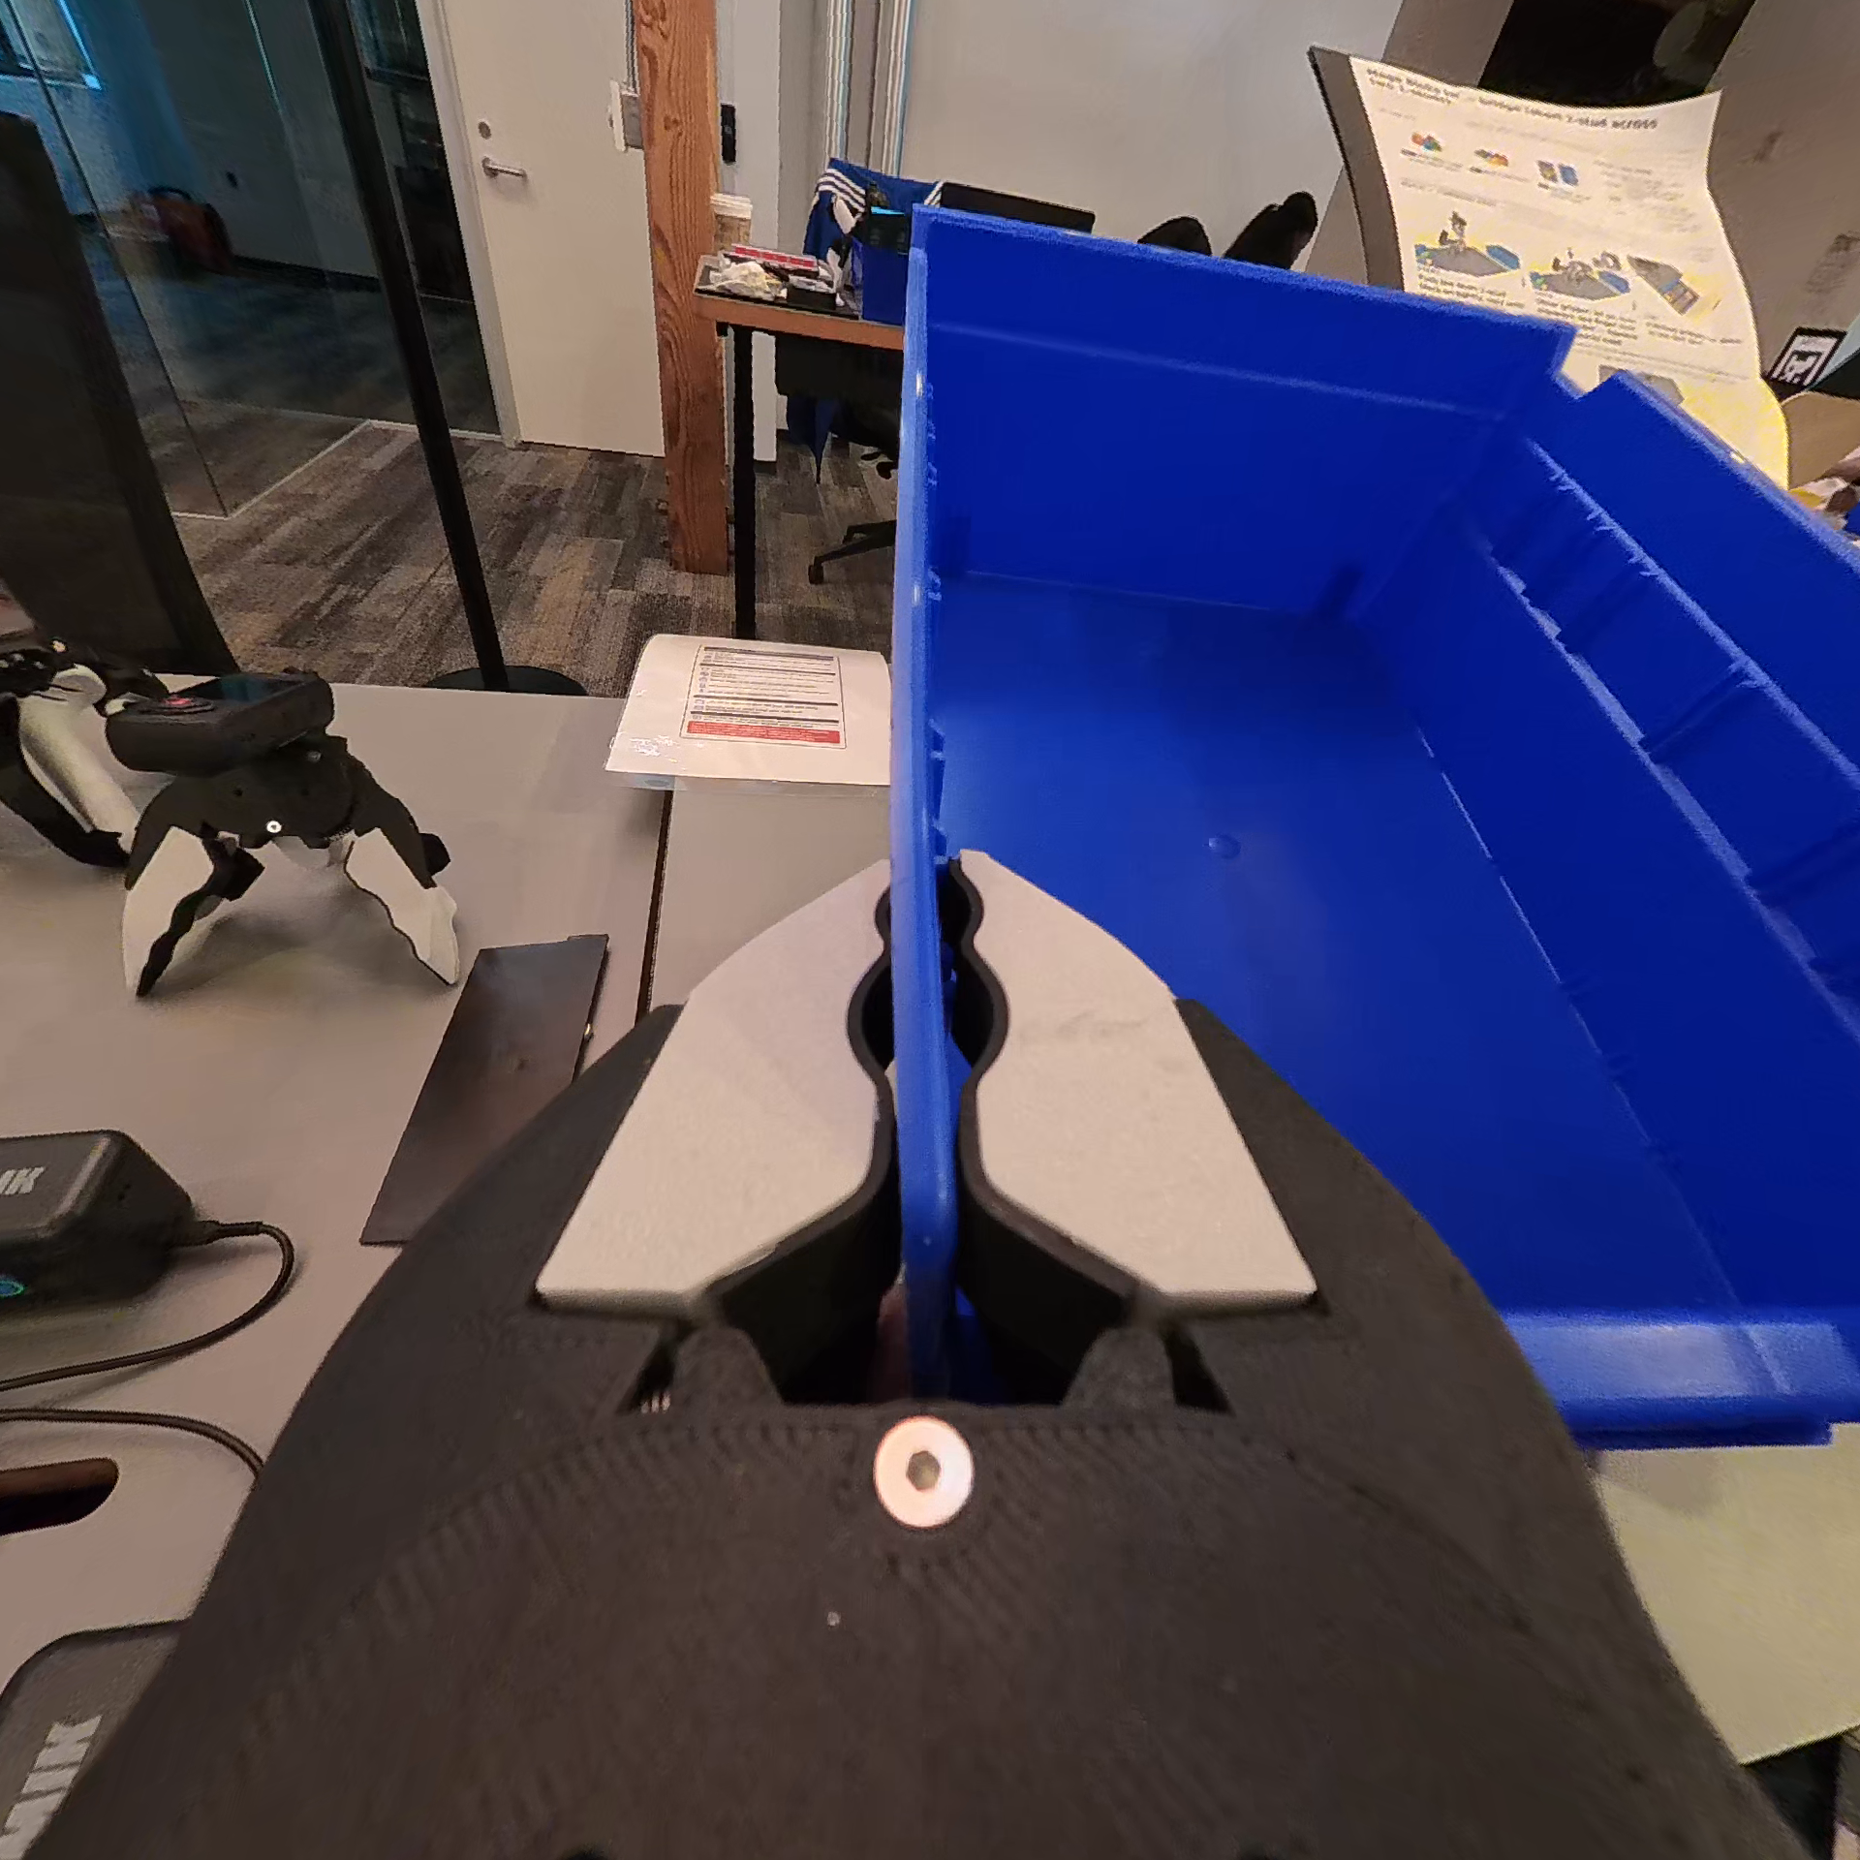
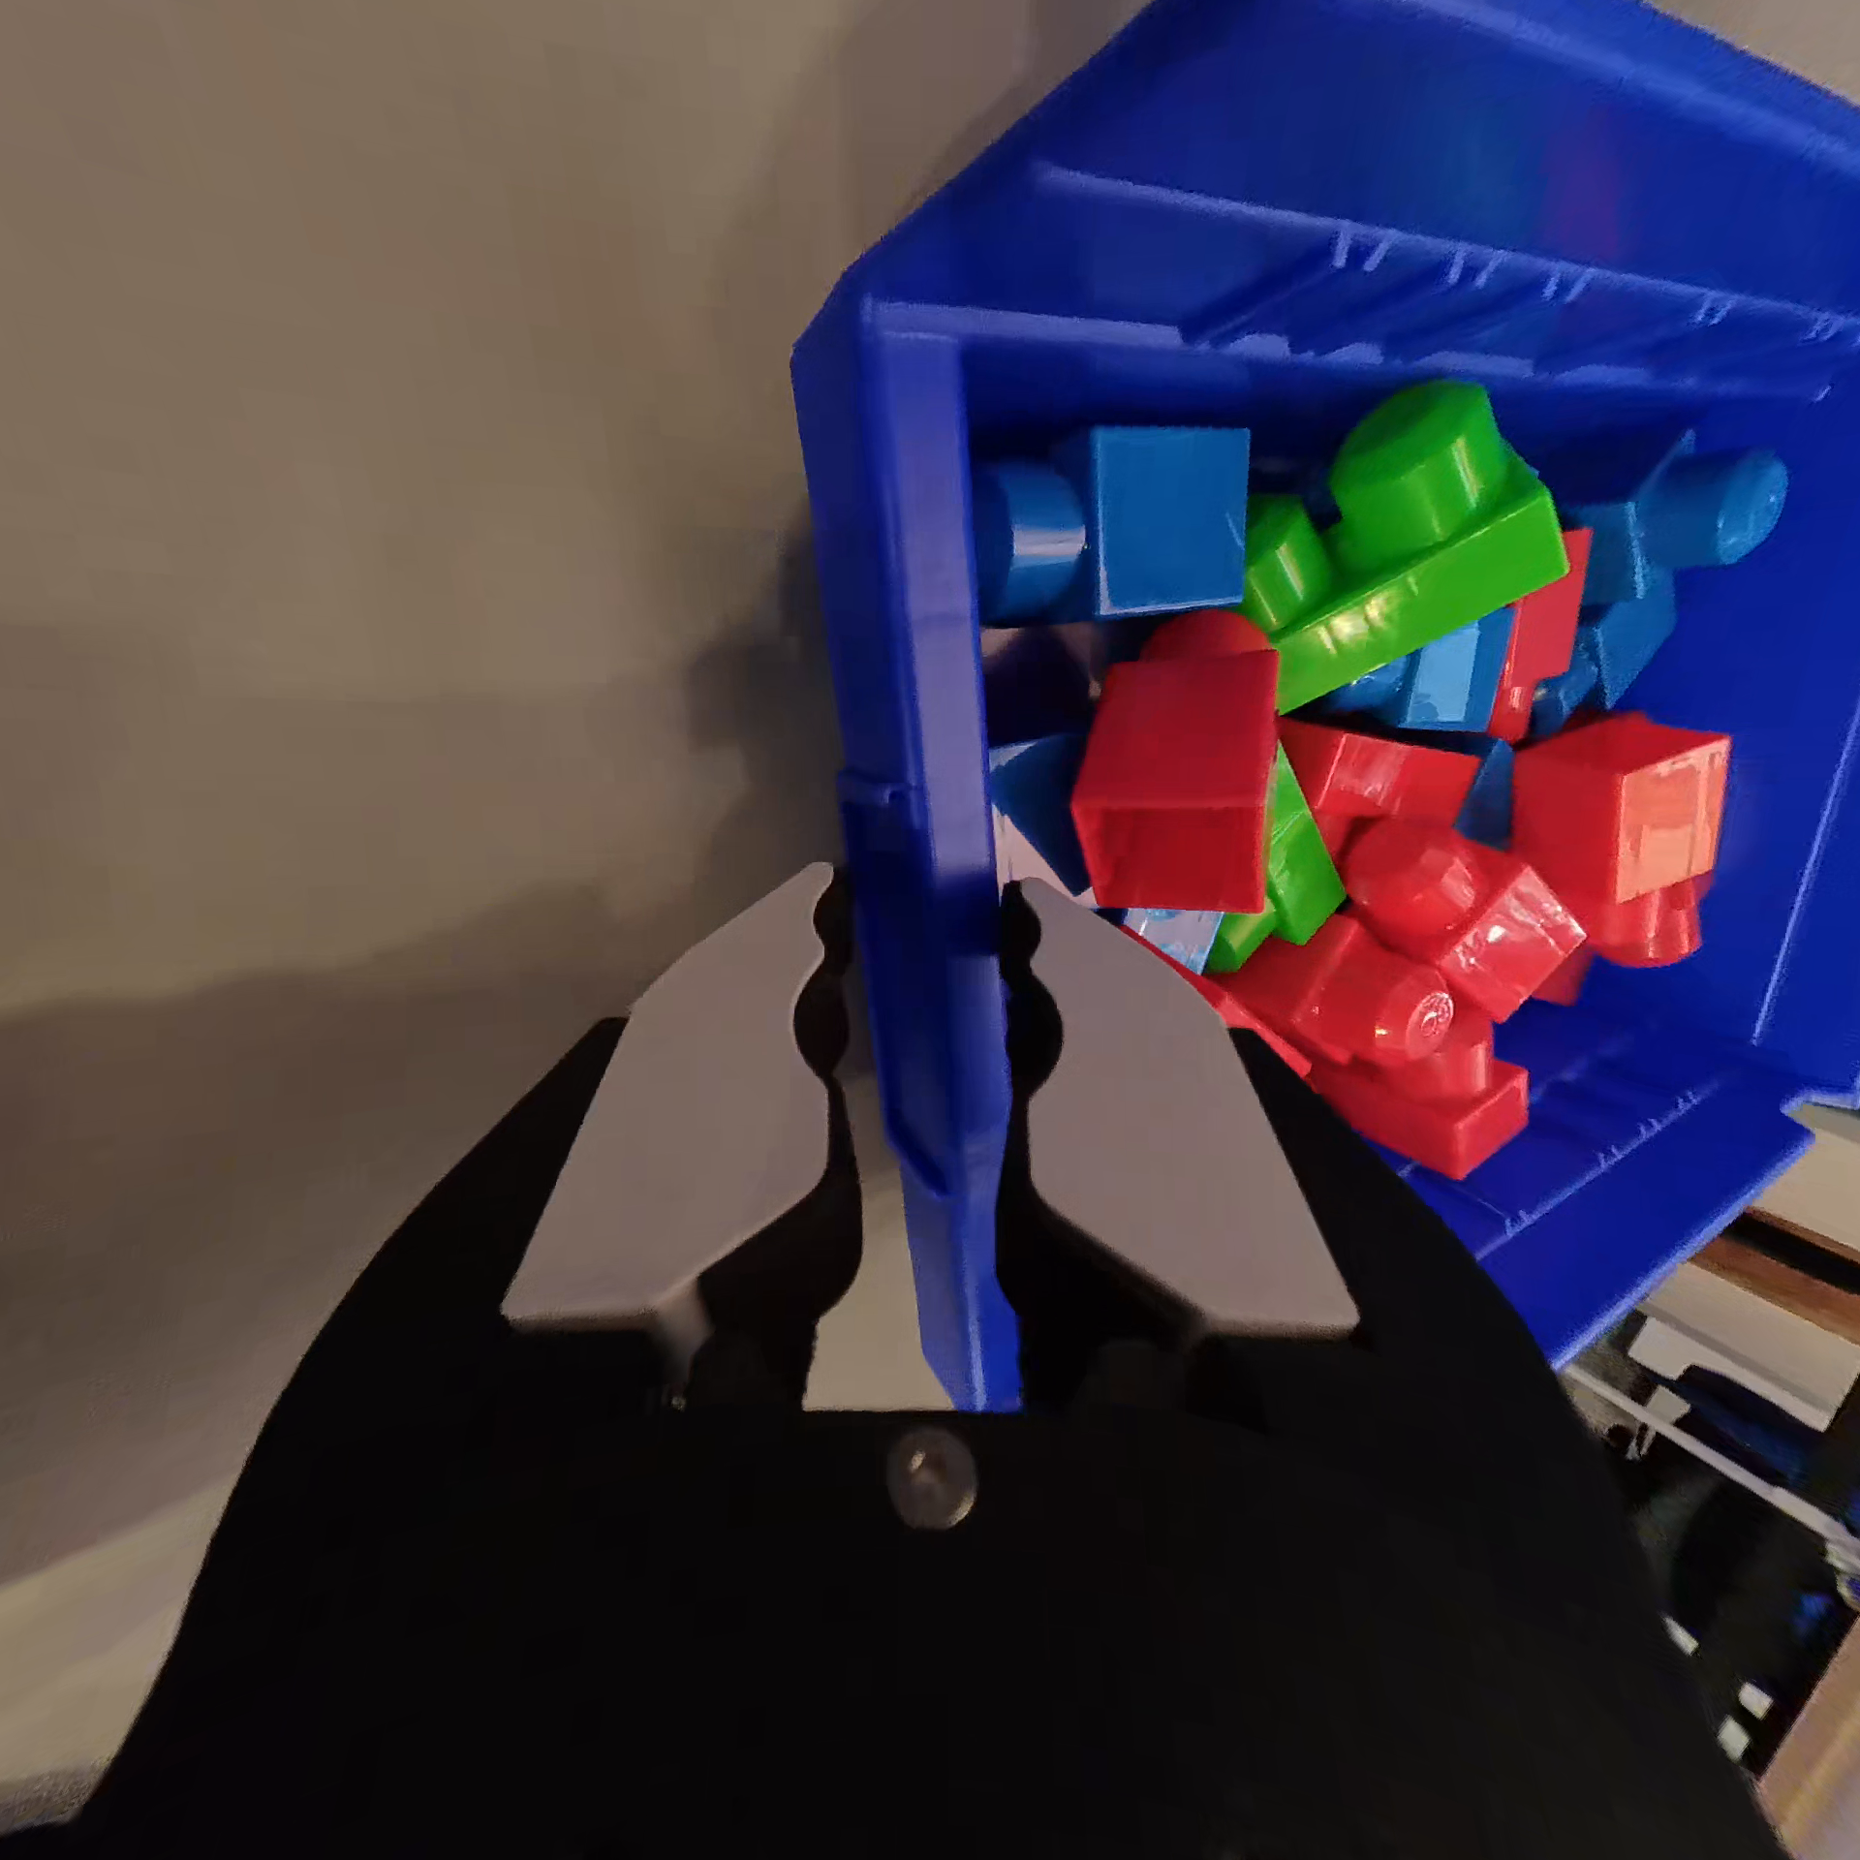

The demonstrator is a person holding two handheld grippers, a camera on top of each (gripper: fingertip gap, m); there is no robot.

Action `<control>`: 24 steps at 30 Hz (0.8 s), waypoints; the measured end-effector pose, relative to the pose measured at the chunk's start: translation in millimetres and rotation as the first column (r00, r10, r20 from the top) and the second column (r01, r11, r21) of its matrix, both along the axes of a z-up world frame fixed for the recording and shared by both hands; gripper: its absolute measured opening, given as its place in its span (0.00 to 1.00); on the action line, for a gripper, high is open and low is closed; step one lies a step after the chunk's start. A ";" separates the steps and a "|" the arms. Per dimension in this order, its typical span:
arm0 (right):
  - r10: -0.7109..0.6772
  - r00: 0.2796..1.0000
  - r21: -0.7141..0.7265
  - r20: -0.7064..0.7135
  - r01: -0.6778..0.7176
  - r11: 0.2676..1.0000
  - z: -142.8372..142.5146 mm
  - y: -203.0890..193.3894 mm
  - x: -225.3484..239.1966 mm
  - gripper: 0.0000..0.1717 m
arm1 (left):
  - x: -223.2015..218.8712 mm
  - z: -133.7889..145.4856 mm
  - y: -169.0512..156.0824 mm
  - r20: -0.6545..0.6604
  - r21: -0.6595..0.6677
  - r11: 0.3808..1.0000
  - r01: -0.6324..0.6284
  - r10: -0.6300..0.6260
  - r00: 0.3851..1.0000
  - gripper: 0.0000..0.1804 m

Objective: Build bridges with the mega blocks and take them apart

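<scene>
Two blue bins on show, one per view, and whether they are the same bin can't be told. In the left wrist view, the empty blue bin (image 1: 1308, 805) fills everything from twelve to four o'clock, its near wall running straight down to six, where the left gripper (image 1: 921, 876) is clamped tight on that thin wall, one pale finger (image 1: 765, 1087) outside, one inside, pads pressed to the plastic. Only this view gives the room: one grey table (image 1: 302, 1057), one wooden post (image 1: 684, 302) at twelve, one large instruction poster (image 1: 1550, 221) at one o'clock, one laminated sheet (image 1: 755, 705) at centre, one spare gripper (image 1: 292, 845) resting at nine, one dark flat plate (image 1: 493, 1087) and one black power brick (image 1: 81, 1218) at eight. Over to the right wrist view: a tilted blue bin (image 2: 906, 604) at two o'clock, and here are the mega blocks (image 2: 1359, 785), heaped inside it. Roughly seven red, five blue, two green, though the jumble blocks a sure count. The right gripper (image 2: 921, 896) straddles the bin's thick rim at centre, jaws moderately apart; the right pad meets the rim, the left pad's contact is unclear.
</scene>
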State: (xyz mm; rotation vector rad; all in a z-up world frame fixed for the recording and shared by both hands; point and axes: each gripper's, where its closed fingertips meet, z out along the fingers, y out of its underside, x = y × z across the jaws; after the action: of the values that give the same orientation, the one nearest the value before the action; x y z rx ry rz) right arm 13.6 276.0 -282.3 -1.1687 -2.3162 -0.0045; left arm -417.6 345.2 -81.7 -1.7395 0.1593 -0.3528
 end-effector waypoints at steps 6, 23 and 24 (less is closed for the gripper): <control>-0.124 0.992 -0.025 -0.027 0.124 0.992 -0.2 21.9 -46.8 0.16 | -10.6 0.5 -2.5 0.012 0.001 1.000 -0.017 0.017 1.000 0.02; -0.627 0.777 -0.084 -0.050 0.622 0.778 -0.5 189.3 -211.5 0.16 | -38.6 10.2 -11.1 0.059 0.039 0.998 -0.050 0.047 0.997 0.02; -0.632 0.773 -0.079 -0.053 0.628 0.774 -0.6 195.6 -215.0 0.16 | -38.3 9.3 -10.5 0.060 0.038 0.998 -0.048 0.046 0.997 0.02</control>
State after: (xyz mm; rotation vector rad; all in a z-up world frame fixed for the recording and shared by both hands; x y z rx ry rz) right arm -201.5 471.6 -282.8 -1.8916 -1.7574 -0.1378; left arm -455.9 334.7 -72.4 -1.6891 0.0821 -0.3637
